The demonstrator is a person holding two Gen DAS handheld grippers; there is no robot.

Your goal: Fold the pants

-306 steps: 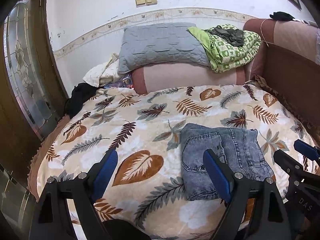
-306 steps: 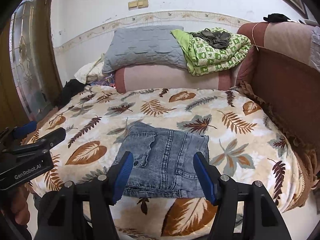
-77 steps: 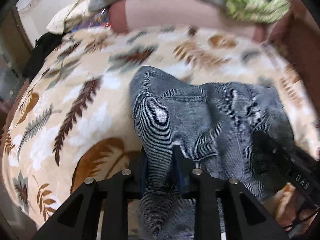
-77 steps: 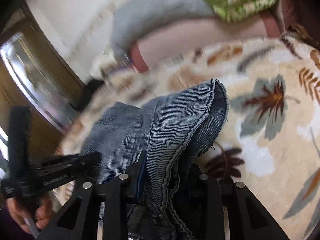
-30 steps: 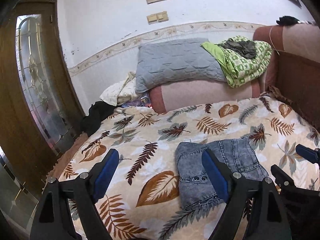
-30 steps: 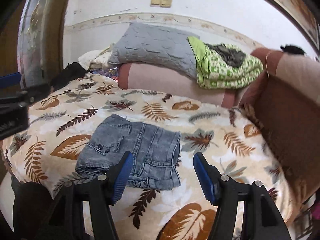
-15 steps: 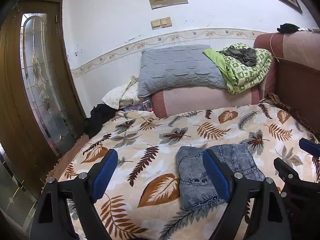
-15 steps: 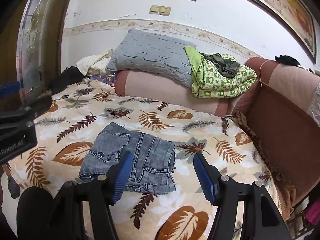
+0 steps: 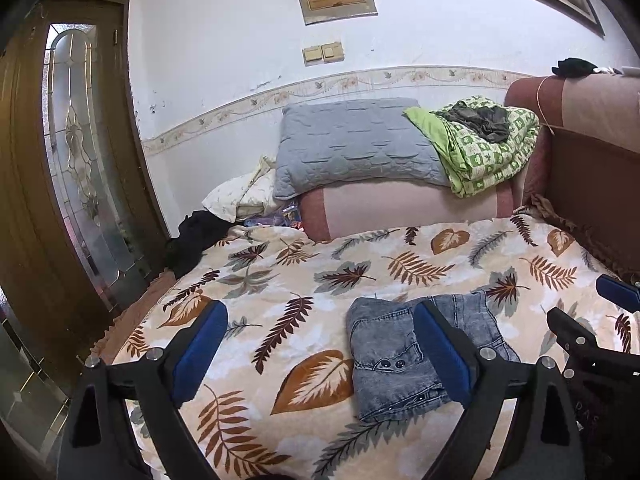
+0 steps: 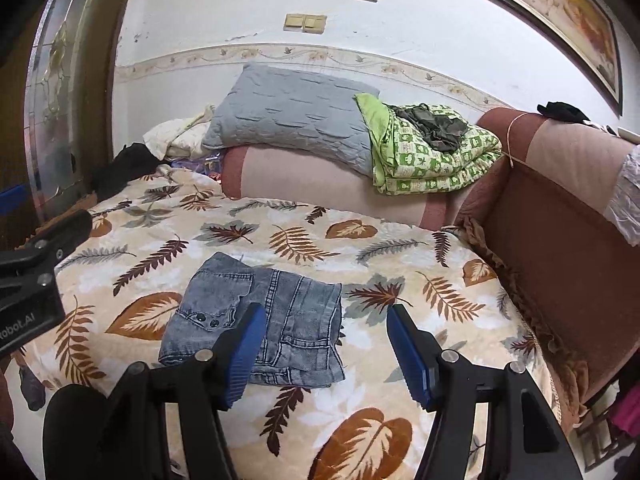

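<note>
the folded pants (image 10: 260, 316) lay flat on the leaf-print blanket (image 10: 400, 276); the right gripper (image 10: 326, 354) hung above them, blue pads wide apart, holding nothing.

Left tool (image 9: 320, 354): black angular plastic frame along the frame bottom, two fingers (image 9: 200, 350) faced with ribbed blue pads, silver screw heads at the joints. Right tool (image 10: 326, 354): same black frame, blue ribbed pads, silver screws. At the left edge of the right wrist view, the other tool's black body carries white lettering "Robot.AI". Faint "DAS" marking at lower right of the left wrist view.
</note>
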